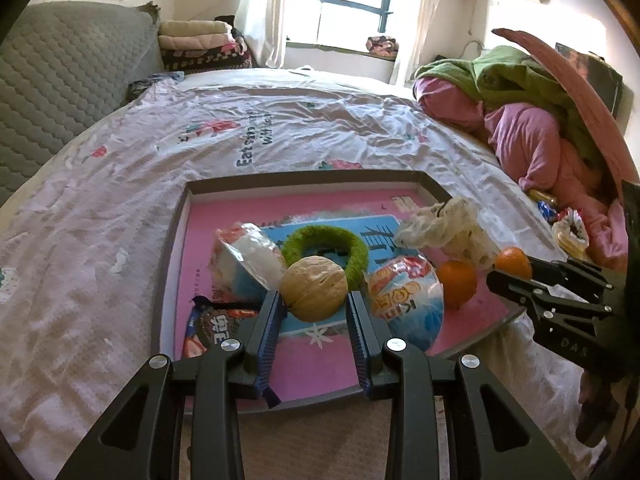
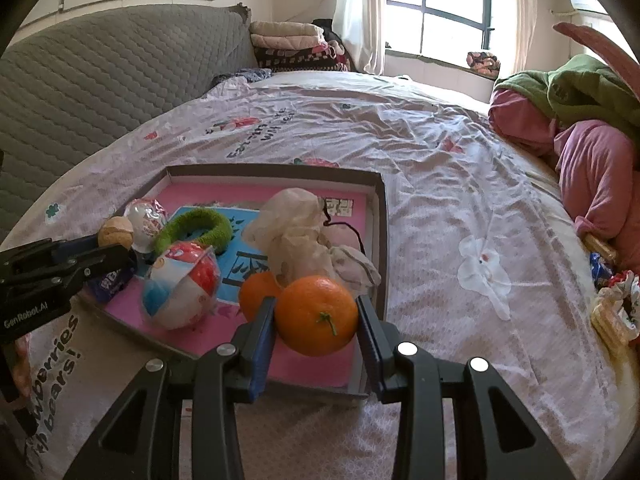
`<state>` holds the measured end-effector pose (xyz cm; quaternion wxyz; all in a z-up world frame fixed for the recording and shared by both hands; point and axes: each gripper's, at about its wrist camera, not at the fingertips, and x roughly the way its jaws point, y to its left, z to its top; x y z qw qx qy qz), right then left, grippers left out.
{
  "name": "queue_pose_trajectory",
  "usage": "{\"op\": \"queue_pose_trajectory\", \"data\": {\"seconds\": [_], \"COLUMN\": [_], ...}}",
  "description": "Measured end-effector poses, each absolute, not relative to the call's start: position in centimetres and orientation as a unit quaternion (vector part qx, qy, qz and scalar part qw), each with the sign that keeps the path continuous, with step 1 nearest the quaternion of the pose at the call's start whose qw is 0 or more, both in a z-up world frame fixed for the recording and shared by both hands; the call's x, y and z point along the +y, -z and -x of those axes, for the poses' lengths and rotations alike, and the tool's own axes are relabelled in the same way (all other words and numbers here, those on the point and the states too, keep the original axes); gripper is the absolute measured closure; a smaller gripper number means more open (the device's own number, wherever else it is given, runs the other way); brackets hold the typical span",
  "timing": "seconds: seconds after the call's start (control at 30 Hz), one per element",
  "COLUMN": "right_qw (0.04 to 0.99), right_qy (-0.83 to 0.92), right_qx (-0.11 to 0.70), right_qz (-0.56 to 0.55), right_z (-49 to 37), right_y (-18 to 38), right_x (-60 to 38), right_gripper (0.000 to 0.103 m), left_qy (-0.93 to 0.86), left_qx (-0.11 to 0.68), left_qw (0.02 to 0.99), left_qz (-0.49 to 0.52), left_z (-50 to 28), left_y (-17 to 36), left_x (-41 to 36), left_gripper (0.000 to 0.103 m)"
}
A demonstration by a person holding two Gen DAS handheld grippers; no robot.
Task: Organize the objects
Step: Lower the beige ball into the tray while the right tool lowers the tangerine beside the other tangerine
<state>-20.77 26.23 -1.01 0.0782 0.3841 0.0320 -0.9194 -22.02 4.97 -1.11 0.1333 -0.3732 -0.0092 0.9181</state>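
The bed [image 2: 460, 184], spread with a wrinkled pale floral sheet, carries everything here, with a grey quilted headboard [image 1: 68, 80] far ahead-left of both claws and a bright window [image 1: 344, 4] straight ahead. On the sheet lies the shallow grey-rimmed tray with a pink printed floor [image 1: 168, 264], directly in front of and under both claws. To the far right of the right claw sits a heap of pink and green clothing [image 2: 580, 128].

Inside the tray, ahead of the claws, are a crumpled cream lace cloth [image 2: 296, 224], two plastic-wrapped red, white and blue toy balls [image 1: 404, 300], a green fuzzy ring [image 1: 324, 248] and a loose round orange [image 1: 456, 282].

The left claw [image 1: 314, 312] is closed on a tan walnut [image 1: 314, 294], held just above the tray floor. The right claw [image 2: 316, 328] grips a second orange mandarin with a green stem [image 2: 316, 314], low over the tray's near right corner.

Both items look to be at the placing step. Next, I judge, each claw should lower onto a bare patch of pink floor and open, minding that these round things may roll.
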Motion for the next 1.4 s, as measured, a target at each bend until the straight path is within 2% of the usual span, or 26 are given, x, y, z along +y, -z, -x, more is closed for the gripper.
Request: {"op": "queue_pose_trajectory", "data": {"seconds": [1.4], "right_qw": [0.08], "right_qy": [0.908], "right_qx": [0.064], "right_qz": [-0.407], "right_z": [22.1], "right_y": [3.4], "right_x": [25.0], "right_gripper": [0.063], "left_qy": [-0.902], "left_qx": [0.002], "left_qw": [0.134], "left_qz": [0.411], "left_z": [22.6], "left_y": [4.2], "left_x": [5.9], "left_gripper": [0.069]}}
